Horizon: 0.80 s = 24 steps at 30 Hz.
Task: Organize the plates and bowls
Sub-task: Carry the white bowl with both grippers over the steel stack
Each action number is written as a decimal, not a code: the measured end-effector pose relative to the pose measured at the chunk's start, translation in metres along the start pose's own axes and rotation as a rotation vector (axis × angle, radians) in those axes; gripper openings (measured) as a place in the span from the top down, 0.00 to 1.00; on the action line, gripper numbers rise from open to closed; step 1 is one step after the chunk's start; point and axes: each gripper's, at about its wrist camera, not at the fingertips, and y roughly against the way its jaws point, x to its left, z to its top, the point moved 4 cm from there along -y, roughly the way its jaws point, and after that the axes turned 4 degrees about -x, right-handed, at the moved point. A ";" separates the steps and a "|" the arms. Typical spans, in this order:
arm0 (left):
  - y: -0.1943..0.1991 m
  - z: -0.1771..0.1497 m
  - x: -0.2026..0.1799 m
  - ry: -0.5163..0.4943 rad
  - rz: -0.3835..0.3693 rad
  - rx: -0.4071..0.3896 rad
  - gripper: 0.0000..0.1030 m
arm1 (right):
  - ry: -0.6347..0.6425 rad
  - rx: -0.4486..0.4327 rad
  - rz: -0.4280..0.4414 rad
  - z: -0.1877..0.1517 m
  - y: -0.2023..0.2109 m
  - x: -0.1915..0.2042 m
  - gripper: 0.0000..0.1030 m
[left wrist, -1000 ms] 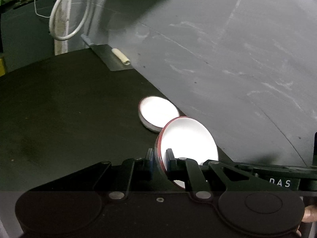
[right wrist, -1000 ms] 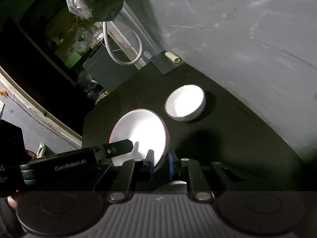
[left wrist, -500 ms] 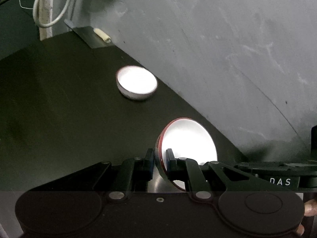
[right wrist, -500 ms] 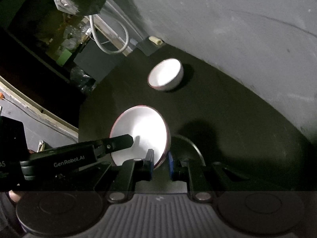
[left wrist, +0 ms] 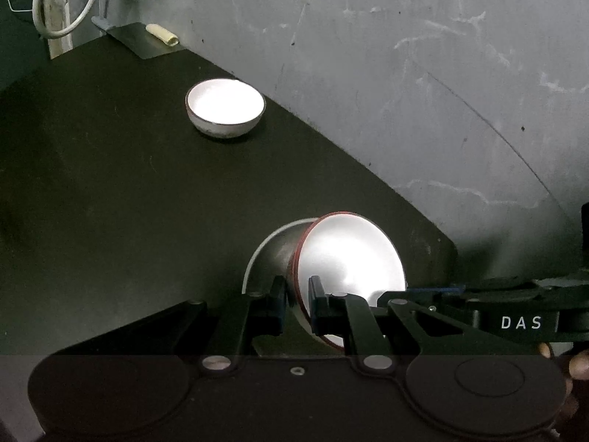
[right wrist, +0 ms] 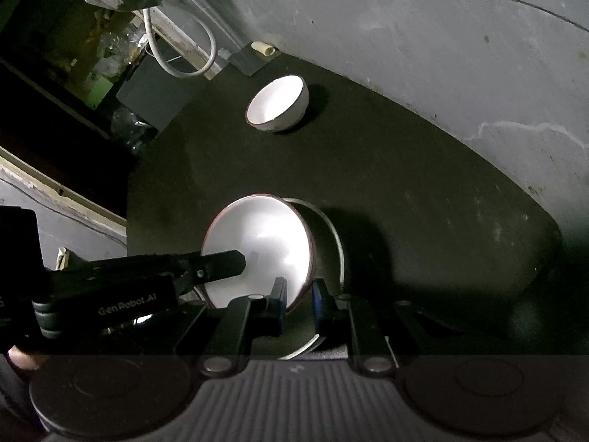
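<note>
1. Left hand-held gripper (left wrist: 297, 304): closed on the rim of the red-rimmed bowl (left wrist: 349, 258), one finger inside the wall and one outside.
2. Right hand-held gripper (right wrist: 298, 302): closed on the opposite part of the same rim. Both grips carry one red-rimmed bowl.
3. Location: the red-rimmed bowl is held over a plate (right wrist: 333, 228) on the dark surface (left wrist: 110, 184). Whether the bowl's underside touches the plate cannot be determined. A second, white bowl (left wrist: 225, 110) stands upright, well apart from the plate, nearer the grey wall (left wrist: 405, 73).
4. Orientation: the red-rimmed bowl is tilted steeply. In the left wrist view its mouth opens toward the right hand-held gripper's side. The bowl is round and has no long axis; its centre axis lies closer to level than to upright.
5. Risk, judged: releasing at this tilt could let the bowl roll off the plate's edge or rock over onto the surface.
6. Risk, judged: uneven release, one grip opening before the other, could swing the bowl on the remaining grip and knock the plate.
7. Risk, judged: a thin rim pinch may slip on glazed ware.
</note>
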 end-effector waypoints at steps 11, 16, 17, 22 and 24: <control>-0.005 -0.007 0.002 -0.003 0.023 0.055 0.87 | 0.012 0.021 -0.010 0.000 -0.006 0.001 0.84; -0.010 -0.009 0.002 -0.008 0.037 0.080 0.87 | 0.035 0.026 -0.026 0.000 -0.010 0.004 0.84; -0.011 -0.009 0.002 -0.008 0.039 0.084 0.87 | 0.037 0.028 -0.026 -0.001 -0.010 0.004 0.84; -0.011 -0.009 0.003 -0.004 0.043 0.094 0.87 | 0.049 0.035 -0.031 0.000 -0.012 0.006 0.84; -0.011 -0.009 0.003 -0.005 0.044 0.094 0.87 | 0.053 0.037 -0.034 0.000 -0.012 0.006 0.84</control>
